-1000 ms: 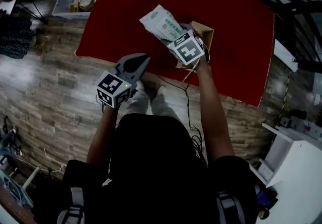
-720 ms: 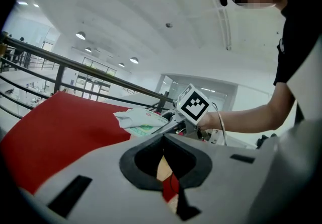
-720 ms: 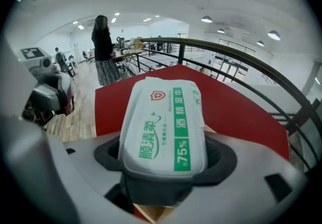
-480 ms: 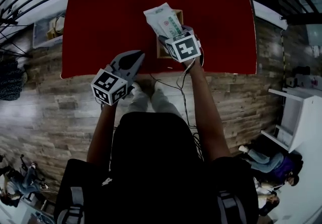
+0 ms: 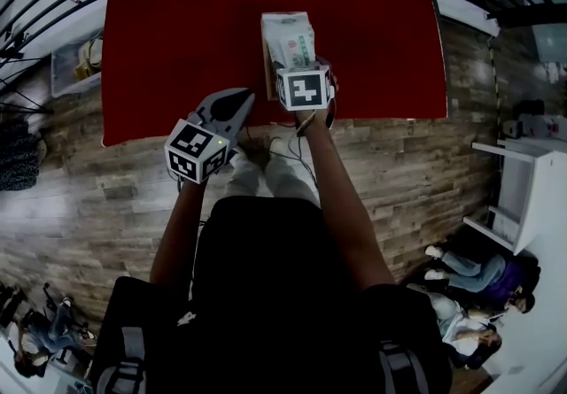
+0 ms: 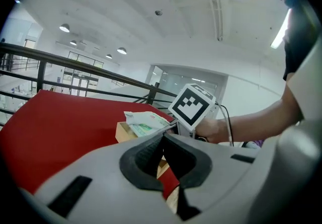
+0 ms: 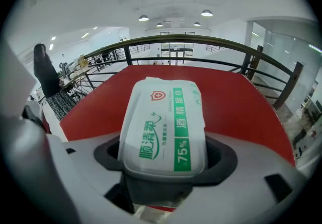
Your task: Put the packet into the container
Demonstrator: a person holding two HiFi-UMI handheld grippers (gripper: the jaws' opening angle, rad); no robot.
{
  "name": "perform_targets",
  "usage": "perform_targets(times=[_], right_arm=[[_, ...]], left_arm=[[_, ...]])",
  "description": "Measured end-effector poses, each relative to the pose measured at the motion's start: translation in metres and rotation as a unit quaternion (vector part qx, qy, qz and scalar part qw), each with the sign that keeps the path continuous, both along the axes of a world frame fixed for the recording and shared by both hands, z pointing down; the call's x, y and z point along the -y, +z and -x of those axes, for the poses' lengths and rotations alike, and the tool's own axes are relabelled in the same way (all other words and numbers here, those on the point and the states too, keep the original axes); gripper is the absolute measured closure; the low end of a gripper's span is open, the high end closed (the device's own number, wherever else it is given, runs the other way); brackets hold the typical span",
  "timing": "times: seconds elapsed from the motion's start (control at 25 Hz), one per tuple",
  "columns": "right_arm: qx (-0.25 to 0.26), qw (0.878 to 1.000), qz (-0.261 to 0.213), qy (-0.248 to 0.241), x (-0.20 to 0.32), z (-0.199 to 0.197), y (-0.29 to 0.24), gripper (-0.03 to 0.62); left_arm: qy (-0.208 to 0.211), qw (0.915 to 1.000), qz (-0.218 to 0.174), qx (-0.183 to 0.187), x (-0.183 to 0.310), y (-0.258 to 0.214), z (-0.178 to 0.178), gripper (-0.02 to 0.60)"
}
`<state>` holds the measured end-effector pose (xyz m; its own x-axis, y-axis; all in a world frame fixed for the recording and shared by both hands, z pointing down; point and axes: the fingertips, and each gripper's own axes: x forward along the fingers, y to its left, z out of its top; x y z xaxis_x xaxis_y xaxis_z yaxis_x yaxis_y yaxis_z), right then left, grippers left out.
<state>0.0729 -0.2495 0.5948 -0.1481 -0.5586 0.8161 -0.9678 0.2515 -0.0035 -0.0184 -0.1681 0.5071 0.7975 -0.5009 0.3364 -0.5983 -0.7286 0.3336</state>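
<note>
Packet [image 7: 165,117] gripped in right gripper [image 7: 165,160] fingers, just above container [image 6: 122,131] on red tabletop [image 5: 177,20]. Left gripper [image 6: 162,142] fingers closed, empty. Risk: packet catches the rim and tips the unbraced container.

Packet [image 7: 164,127]: white with a green stripe, lying flat, lifted over the container.
Container [image 6: 123,132]: open tan box on red surface [image 5: 177,11].
</note>
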Motion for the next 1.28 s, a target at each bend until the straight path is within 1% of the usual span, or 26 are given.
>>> perform_targets(times=[0.08,0.2,0.28,0.56,0.72,0.92,1.04,1.28], right_arm=[[0.005,1.0,-0.002,0.009,0.0,0.001,0.004,0.232],[0.003,1.0,-0.009,0.014,0.005,0.005,0.003,0.232],[-0.004,1.0,-0.003,0.021,0.004,0.004,0.003,0.232],[-0.018,0.998,0.013,0.051,0.009,-0.001,0.012,0.232],[-0.024,0.998,0.027,0.049,0.012,0.0,0.012,0.232],[-0.036,0.997,0.029,0.054,0.017,-0.001,0.017,0.232],[-0.036,0.997,0.034,0.051,0.017,0.003,0.019,0.232],[-0.035,0.997,0.051,0.054,0.014,0.0,0.024,0.232]], left_arm=[[-0.004,1.0,-0.002,0.001,0.002,-0.002,0.001,0.572],[-0.002,0.9999,-0.006,0.013,0.003,-0.001,0.001,0.572],[-0.002,0.9998,-0.006,0.019,0.0,0.001,0.002,0.572],[-0.006,0.9998,-0.005,0.02,-0.004,0.003,0.0,0.572],[-0.013,0.9995,-0.001,0.027,-0.005,0.004,0.004,0.572],[-0.014,0.9994,0.001,0.03,-0.008,0.007,0.005,0.572],[-0.02,0.9994,0.009,0.026,-0.01,0.01,0.01,0.572],[-0.02,0.9996,0.008,0.02,-0.012,0.01,0.006,0.572]])
